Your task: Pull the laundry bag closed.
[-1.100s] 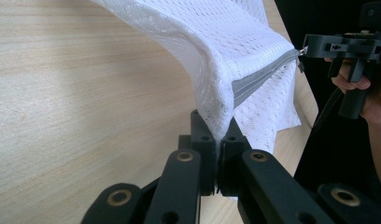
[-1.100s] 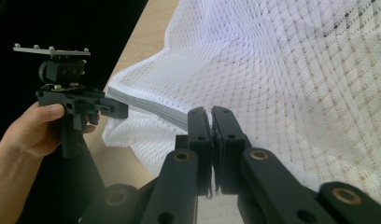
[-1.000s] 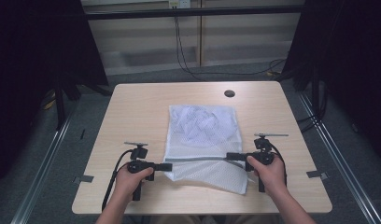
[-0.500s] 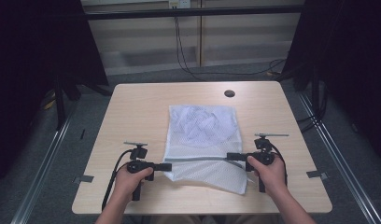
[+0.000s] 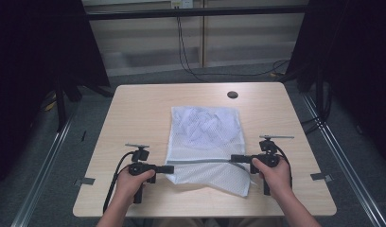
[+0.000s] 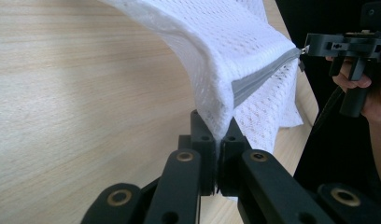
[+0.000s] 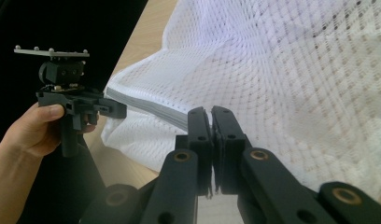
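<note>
High view: on the near half of the wooden table [image 5: 134, 109] lies a white mesh laundry bag [image 5: 205, 127], its grey zipper [image 5: 200, 161] strung taut between the two grippers. At the left, the left gripper [image 5: 168, 169] is pinched tight on the bag's near-left corner, where the zipper ends. At the right, the right gripper [image 5: 234, 158] has its jaws pressed together at the zipper's other end, seemingly on the pull, though what it holds is hidden.

To run the zipper cleanly, I'd judge the left should anchor its corner while the right draws straight along the zipper line, keeping the mesh tensioned.

Compared with half a second ago, nothing has visibly shifted; both hands sit where they were.
</note>
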Demonstrator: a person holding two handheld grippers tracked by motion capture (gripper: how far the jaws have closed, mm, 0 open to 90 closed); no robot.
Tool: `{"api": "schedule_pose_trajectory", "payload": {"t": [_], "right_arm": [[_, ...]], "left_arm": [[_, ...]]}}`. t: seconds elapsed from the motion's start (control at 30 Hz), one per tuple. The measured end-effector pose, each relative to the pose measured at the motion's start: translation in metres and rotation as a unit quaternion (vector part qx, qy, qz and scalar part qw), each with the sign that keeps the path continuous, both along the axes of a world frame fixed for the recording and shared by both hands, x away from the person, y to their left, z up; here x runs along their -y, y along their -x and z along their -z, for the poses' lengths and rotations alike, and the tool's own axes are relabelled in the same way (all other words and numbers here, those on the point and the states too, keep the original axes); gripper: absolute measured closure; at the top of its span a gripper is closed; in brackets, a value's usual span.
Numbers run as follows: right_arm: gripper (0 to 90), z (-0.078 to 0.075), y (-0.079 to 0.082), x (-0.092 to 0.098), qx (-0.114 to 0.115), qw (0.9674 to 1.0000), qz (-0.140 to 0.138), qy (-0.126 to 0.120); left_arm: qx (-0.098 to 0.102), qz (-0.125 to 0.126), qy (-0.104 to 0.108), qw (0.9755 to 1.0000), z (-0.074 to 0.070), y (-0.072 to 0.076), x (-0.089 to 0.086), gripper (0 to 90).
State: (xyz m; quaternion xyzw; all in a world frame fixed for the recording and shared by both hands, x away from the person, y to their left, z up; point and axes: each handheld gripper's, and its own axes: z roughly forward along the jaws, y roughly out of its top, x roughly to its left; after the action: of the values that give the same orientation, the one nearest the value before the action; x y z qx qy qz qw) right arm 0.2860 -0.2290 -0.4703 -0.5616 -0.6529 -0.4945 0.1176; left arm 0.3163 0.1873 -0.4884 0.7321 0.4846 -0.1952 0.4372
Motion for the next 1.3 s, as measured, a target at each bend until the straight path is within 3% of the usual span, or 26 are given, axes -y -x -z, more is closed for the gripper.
{"api": "schedule_pose_trajectory", "payload": {"t": [0.07,0.27,0.77,1.3], "right_arm": [[87.1,0.000,0.000,0.002,0.000,1.0000,0.003,-0.002],[87.1,0.001,0.001,0.004,-0.001,1.0000,0.005,-0.003],[87.1,0.000,0.001,0.008,-0.002,0.9999,0.010,-0.002],[87.1,0.000,0.002,0.012,-0.004,0.9999,0.014,0.002]], "left_arm": [[-0.005,-0.012,0.005,0.9999,-0.001,0.001,0.001,88.3],[0.001,-0.001,0.001,1.0000,0.000,0.000,0.000,88.3],[-0.008,-0.011,0.005,0.9999,-0.001,0.001,0.000,88.3],[-0.003,-0.011,0.006,0.9999,-0.002,0.000,-0.002,88.3]]}}
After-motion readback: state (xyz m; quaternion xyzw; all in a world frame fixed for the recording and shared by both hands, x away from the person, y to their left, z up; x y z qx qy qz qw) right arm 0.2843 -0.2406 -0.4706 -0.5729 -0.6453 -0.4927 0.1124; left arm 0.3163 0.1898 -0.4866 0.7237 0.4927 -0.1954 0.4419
